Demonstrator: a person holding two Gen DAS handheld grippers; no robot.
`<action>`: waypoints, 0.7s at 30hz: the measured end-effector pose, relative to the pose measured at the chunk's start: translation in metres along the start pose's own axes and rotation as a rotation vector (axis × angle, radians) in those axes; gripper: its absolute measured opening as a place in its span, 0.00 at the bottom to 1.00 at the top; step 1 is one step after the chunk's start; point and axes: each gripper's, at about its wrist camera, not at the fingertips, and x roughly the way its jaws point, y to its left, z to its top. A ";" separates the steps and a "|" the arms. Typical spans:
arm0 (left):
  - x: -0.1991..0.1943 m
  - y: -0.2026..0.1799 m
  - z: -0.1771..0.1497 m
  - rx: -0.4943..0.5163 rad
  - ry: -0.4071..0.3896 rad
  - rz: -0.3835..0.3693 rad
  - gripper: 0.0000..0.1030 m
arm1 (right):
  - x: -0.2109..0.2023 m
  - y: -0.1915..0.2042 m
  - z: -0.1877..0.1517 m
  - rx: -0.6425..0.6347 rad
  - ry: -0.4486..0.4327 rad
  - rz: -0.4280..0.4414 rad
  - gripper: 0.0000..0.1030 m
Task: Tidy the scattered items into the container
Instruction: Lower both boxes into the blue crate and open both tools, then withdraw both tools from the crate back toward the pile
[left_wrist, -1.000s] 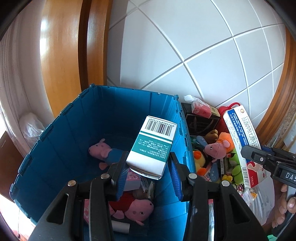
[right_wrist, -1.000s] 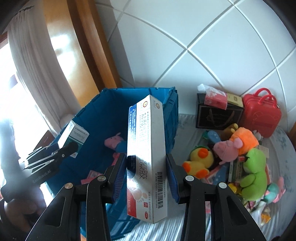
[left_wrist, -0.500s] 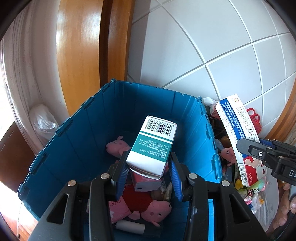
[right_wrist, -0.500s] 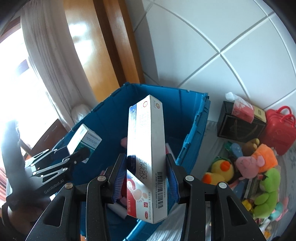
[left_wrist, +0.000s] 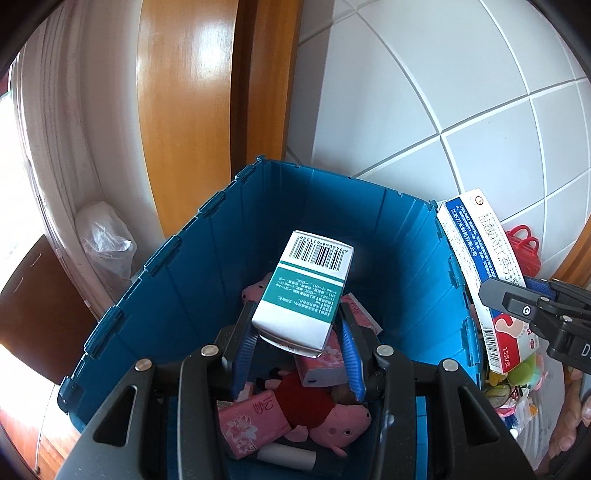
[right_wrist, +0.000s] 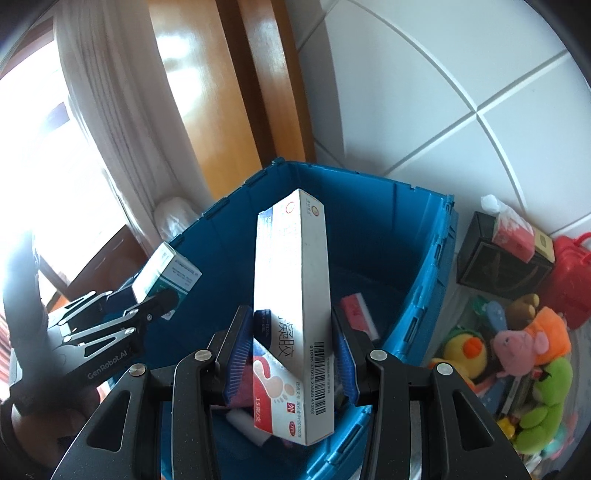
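My left gripper (left_wrist: 297, 343) is shut on a green and white medicine box (left_wrist: 306, 291) and holds it above the inside of the blue crate (left_wrist: 177, 266). My right gripper (right_wrist: 291, 354) is shut on a long white ointment box (right_wrist: 295, 306), upright over the crate's (right_wrist: 417, 306) right side. The ointment box also shows in the left wrist view (left_wrist: 480, 273), and the green box in the right wrist view (right_wrist: 166, 273). The crate holds pink pig plush toys (left_wrist: 325, 410) and pink tissue packs (left_wrist: 251, 424).
Right of the crate lie scattered toys: a yellow duck (right_wrist: 465, 350), a pink pig in orange (right_wrist: 532, 339), a green plush (right_wrist: 546, 402), a red toy suitcase (right_wrist: 572, 280) and a black box (right_wrist: 495, 258). A tiled wall and wooden frame stand behind. A plastic bag (left_wrist: 103, 236) lies left of the crate.
Both grippers have moved left with their boxes, from beside the toy pile to over the crate's inside. Both stay shut on their boxes.
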 end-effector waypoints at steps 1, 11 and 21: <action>0.001 0.001 0.000 0.001 0.000 -0.002 0.40 | 0.001 0.001 0.001 -0.001 -0.002 0.002 0.40; 0.007 0.032 0.001 -0.115 0.023 0.021 1.00 | -0.008 0.002 0.006 -0.003 -0.083 -0.017 0.99; 0.004 0.019 -0.013 -0.089 0.048 -0.010 1.00 | -0.026 -0.014 -0.017 0.050 -0.085 -0.023 0.99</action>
